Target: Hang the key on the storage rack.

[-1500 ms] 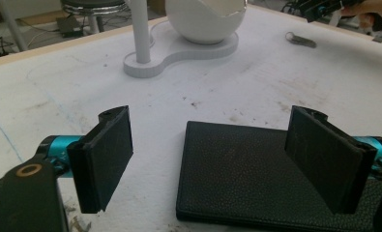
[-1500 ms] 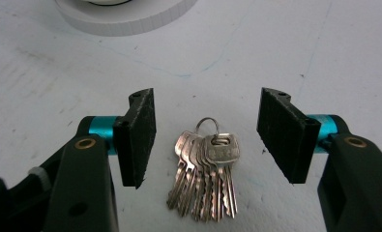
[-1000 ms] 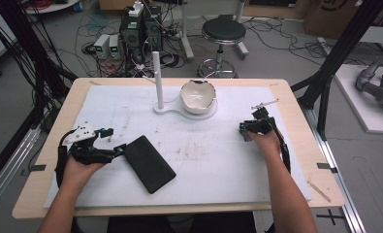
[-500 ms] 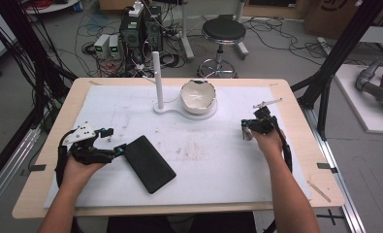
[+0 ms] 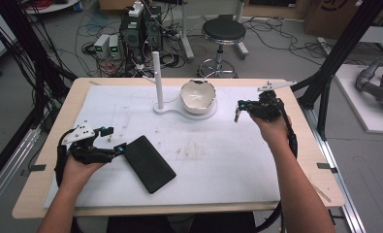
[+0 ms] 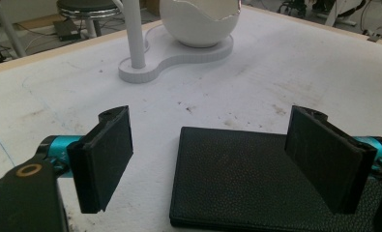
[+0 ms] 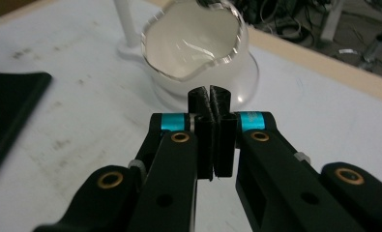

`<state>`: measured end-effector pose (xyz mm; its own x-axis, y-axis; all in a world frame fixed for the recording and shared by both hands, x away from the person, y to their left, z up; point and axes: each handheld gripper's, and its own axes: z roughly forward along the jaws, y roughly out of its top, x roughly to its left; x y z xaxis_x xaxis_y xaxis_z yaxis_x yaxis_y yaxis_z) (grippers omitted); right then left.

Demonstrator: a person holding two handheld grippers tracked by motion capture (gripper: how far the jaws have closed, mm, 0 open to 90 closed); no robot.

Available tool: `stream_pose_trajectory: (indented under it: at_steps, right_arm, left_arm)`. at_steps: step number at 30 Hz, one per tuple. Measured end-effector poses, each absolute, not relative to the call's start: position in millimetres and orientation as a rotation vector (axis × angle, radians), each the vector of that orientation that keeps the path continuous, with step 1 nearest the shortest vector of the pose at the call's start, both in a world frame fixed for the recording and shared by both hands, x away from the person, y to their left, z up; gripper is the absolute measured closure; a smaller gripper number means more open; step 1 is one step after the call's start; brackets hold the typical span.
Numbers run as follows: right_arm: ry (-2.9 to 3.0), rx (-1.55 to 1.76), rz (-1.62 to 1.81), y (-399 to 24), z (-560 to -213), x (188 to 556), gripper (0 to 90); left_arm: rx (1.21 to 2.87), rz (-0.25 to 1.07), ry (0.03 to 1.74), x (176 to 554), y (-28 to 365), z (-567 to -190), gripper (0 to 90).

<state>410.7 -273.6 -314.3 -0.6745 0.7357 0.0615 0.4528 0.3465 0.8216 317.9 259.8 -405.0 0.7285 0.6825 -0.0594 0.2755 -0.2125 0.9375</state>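
Observation:
A black leather case [image 5: 148,163] lies flat on the white mat at the near left. My left gripper [image 5: 115,140] rests on the mat at the case's left end, open. In the left gripper view its pads [image 6: 103,159] stand wide apart, and the case [image 6: 237,179] reaches in between them without touching either. My right gripper [image 5: 237,114] hangs above the mat at the right, near the white eggshell-shaped bowl [image 5: 197,95]. In the right gripper view the right gripper [image 7: 210,99] is shut, pads pressed together with nothing between them, and it points at the bowl [image 7: 198,43].
The bowl sits on a white base [image 5: 166,109] with an upright white post [image 5: 156,77] at the back middle of the mat. The wooden table edge [image 5: 320,160] runs close to the right forearm. Cables, equipment and a stool [image 5: 223,31] lie on the floor beyond the table.
My right gripper has lifted off the mat and come a little closer to the bowl, its jaws now pressed together. The left gripper and the case have not moved.

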Motion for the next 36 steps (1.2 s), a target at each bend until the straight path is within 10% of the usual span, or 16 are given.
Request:
stream_pose_trajectory:
  at_steps: [36]
  right_arm:
    - [2.447,0.615,1.385,-96,-218,463,90.0]
  left_arm:
    - [1.815,0.445,0.746,319,258,-403,17.3]
